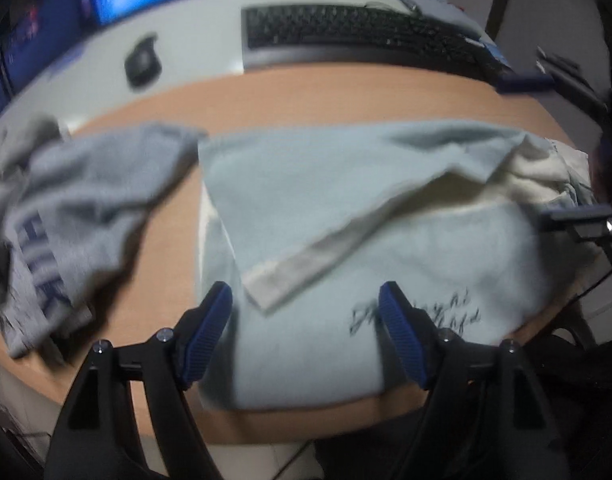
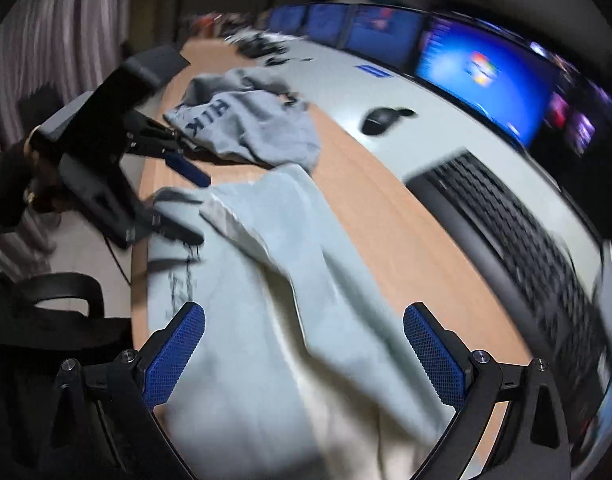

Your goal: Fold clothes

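A pale blue garment (image 1: 386, 236) with dark script print lies on the wooden table (image 1: 289, 92), one sleeve folded diagonally across its front. My left gripper (image 1: 306, 300) hovers open over its near edge, fingers either side of the sleeve cuff, holding nothing. In the right wrist view the same garment (image 2: 289, 280) runs away from my right gripper (image 2: 303, 320), which is open above it. The left gripper (image 2: 185, 200) shows there too, at the garment's far end. A crumpled grey shirt (image 1: 77, 200) with blue letters lies to the left, also in the right wrist view (image 2: 249, 124).
A black keyboard (image 1: 358, 32) and a black mouse (image 1: 142, 65) sit on the grey desk (image 1: 209, 32) behind the wood surface. Lit monitors (image 2: 482, 80) stand along the back. A black chair (image 2: 61, 292) is beside the table edge.
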The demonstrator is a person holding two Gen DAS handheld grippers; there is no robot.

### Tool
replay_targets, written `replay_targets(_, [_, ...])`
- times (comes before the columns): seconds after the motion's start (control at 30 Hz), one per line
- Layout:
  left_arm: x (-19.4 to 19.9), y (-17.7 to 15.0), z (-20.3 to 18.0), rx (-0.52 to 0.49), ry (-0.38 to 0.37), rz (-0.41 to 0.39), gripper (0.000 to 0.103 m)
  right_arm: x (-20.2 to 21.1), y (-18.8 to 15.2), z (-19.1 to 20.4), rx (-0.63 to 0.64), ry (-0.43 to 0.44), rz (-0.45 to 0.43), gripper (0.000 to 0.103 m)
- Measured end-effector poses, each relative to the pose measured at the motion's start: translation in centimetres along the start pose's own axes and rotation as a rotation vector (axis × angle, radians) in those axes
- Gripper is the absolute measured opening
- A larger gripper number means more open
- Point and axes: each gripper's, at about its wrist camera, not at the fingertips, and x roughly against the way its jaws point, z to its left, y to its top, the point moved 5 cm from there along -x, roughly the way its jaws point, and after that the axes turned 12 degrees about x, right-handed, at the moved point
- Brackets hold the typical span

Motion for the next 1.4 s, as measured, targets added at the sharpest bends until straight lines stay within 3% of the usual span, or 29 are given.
replay_targets(0.17, [0.4, -1.3, 1.3, 0.055, -0.008, 0.002, 0.079, -4.5, 3.6, 1.5, 0.128, 0.02, 0.099, 0.098])
replay_targets(0.23, [0.5, -1.5, 1.5, 0.071, -0.016, -0.009, 0.081, -6.9, 4.3, 2.2, 0.152, 0.081, 0.18, 0.054])
replay_targets(0.27, [0.5, -1.6, 1.6, 0.08, -0.026, -0.013, 0.081, -7.8, 4.5, 2.3, 0.147, 0.125, 0.213, 0.02])
replay_targets(0.3, [0.5, -1.6, 1.6, 0.089, -0.034, -0.018, 0.081, -8.7, 4.9, 2.1, 0.122, 0.162, 0.237, 0.016])
replay_targets(0.4, [0.3, -1.6, 1.7, 0.115, -0.051, -0.032, 0.082, -10.3, 5.4, 1.9, 0.15, 0.179, 0.276, 0.016])
replay_targets(0.53, [0.4, -1.2, 2.2, 0.16, -0.082, -0.029, 0.082, -9.5, 6.5, 1.4, 0.148, 0.228, 0.228, 0.018])
replay_targets(0.6, [0.4, -1.1, 2.1, 0.16, -0.081, -0.024, 0.083, -9.0, 6.9, 1.5, 0.181, 0.227, 0.222, 0.032])
replay_targets(0.67, [0.4, -1.1, 1.7, 0.137, -0.07, -0.02, 0.083, -9.3, 6.9, 2.0, 0.211, 0.249, 0.244, 0.04])
replay_targets(0.73, [0.4, -1.1, 1.7, 0.139, -0.071, -0.018, 0.083, -10.3, 7.1, 2.6, 0.213, 0.297, 0.264, 0.04])
replay_targets(0.77, [0.4, -1.1, 1.6, 0.139, -0.074, -0.016, 0.083, -10.7, 6.8, 2.9, 0.223, 0.31, 0.285, 0.04])
replay_targets(0.83, [0.5, -1.0, 1.7, 0.143, -0.068, -0.02, 0.083, -11.4, 6.2, 3.6, 0.251, 0.318, 0.321, 0.027])
replay_targets(0.87, [0.5, -0.9, 1.8, 0.146, -0.064, -0.023, 0.083, -11.5, 6.1, 3.7, 0.251, 0.32, 0.326, 0.015])
replay_targets(1.0, [0.7, -0.7, 1.9, 0.156, -0.067, -0.026, 0.083, -10.9, 7.1, 1.4, 0.161, 0.286, 0.263, 0.007])
replay_targets(1.13, [0.9, -0.3, 2.2, 0.179, -0.071, -0.04, 0.083, -8.6, 9.0, -5.3, 0.016, 0.12, 0.159, 0.007])
replay_targets(1.23, [1.3, -0.1, 2.8, 0.209, -0.079, -0.054, 0.083, -4.4, 11.4, -9.6, -0.084, -0.018, 0.012, 0.007])
replay_targets(1.3, [1.5, -0.1, 3.3, 0.227, -0.083, -0.061, 0.083, -2.7, 13.4, -9.6, -0.094, 0.011, -0.064, 0.007])
replay_targets(1.4, [1.8, -0.2, 4.0, 0.244, -0.084, -0.067, 0.083, -3.5, 13.9, -5.8, -0.027, 0.094, -0.048, 0.007])
